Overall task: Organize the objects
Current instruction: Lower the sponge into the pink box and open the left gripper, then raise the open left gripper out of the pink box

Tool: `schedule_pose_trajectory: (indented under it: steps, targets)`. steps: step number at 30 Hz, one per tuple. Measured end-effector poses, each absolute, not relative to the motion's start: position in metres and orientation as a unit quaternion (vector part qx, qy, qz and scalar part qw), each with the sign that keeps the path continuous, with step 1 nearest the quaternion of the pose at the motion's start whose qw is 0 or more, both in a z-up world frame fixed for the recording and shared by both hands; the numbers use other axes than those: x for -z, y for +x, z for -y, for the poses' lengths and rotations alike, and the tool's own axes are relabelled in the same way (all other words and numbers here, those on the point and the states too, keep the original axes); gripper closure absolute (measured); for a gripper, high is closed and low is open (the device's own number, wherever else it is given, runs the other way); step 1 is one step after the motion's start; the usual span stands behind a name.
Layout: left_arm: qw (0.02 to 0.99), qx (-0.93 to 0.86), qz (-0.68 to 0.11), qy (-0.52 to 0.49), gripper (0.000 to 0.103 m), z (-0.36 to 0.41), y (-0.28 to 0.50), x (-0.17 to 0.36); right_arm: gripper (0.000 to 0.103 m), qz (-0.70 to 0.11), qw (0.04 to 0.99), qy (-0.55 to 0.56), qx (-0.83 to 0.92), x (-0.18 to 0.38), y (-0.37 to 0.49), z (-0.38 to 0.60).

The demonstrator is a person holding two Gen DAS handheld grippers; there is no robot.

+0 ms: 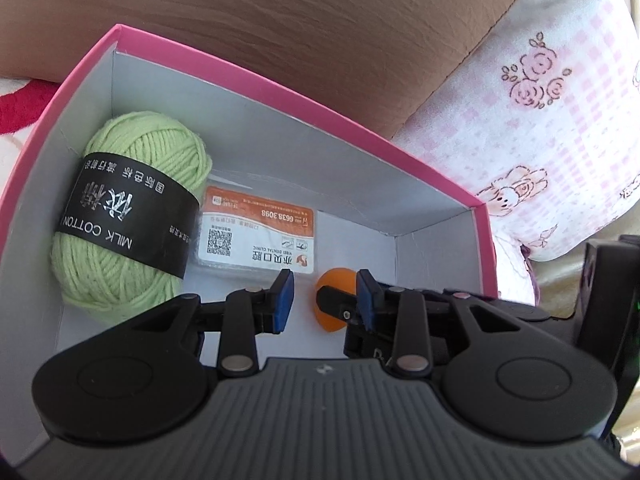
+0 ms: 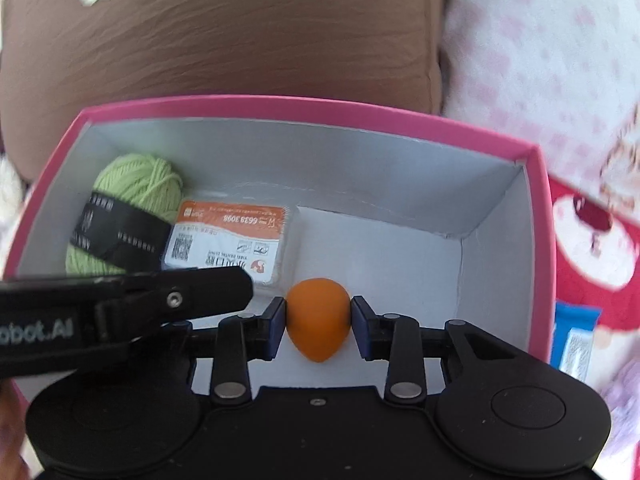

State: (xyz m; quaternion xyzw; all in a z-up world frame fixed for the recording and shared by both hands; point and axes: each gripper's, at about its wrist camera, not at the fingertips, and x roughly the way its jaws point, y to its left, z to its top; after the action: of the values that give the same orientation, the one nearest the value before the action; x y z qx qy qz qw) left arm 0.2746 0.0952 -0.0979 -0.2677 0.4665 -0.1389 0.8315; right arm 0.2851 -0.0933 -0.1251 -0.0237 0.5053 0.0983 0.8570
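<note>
A pink box [image 1: 256, 92] with a white inside holds a green yarn ball [image 1: 132, 216] at its left and a flat orange-and-white card pack [image 1: 256, 236] beside it. My right gripper [image 2: 319, 322] is shut on an orange egg-shaped sponge [image 2: 318, 322] and holds it inside the box [image 2: 304, 106], near the floor. The yarn [image 2: 132, 208] and the card pack [image 2: 228, 240] lie to its far left. My left gripper [image 1: 325, 300] is open and empty over the box; the orange sponge [image 1: 332, 304] shows behind its right finger. The left gripper's finger [image 2: 160, 296] crosses the right wrist view.
A brown cushion [image 2: 240, 28] lies behind the box. A pink floral pillow [image 1: 552, 112] lies to the right. A red and white cloth [image 2: 592, 248] and a blue packet [image 2: 574, 340] lie right of the box.
</note>
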Motion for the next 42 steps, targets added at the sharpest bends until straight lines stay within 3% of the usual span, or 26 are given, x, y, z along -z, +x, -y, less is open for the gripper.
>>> schedule_pose_trajectory:
  steps: [9, 16, 21, 31, 42]
  targets:
    - [0.841, 0.128, -0.454, -0.266, 0.071, -0.108, 0.27, 0.084, 0.062, -0.484, 0.866, -0.081, -0.094, 0.112, 0.294, 0.084]
    - [0.841, 0.11, -0.464, -0.255, 0.068, -0.119, 0.271, 0.081, 0.038, -0.466, 0.876, -0.06, -0.108, 0.108, 0.296, 0.092]
    - [0.842, 0.105, -0.471, -0.24, 0.067, -0.118, 0.269, 0.079, 0.039, -0.454, 0.881, -0.035, -0.127, 0.092, 0.275, 0.105]
    - [0.856, 0.082, -0.48, -0.173, 0.052, -0.101, 0.241, 0.056, 0.039, -0.437, 0.887, -0.028, -0.15, 0.076, 0.237, 0.121]
    - [0.855, 0.099, -0.491, -0.136, 0.047, -0.094, 0.199, 0.015, 0.038, -0.383, 0.907, -0.06, -0.162, 0.037, 0.17, 0.133]
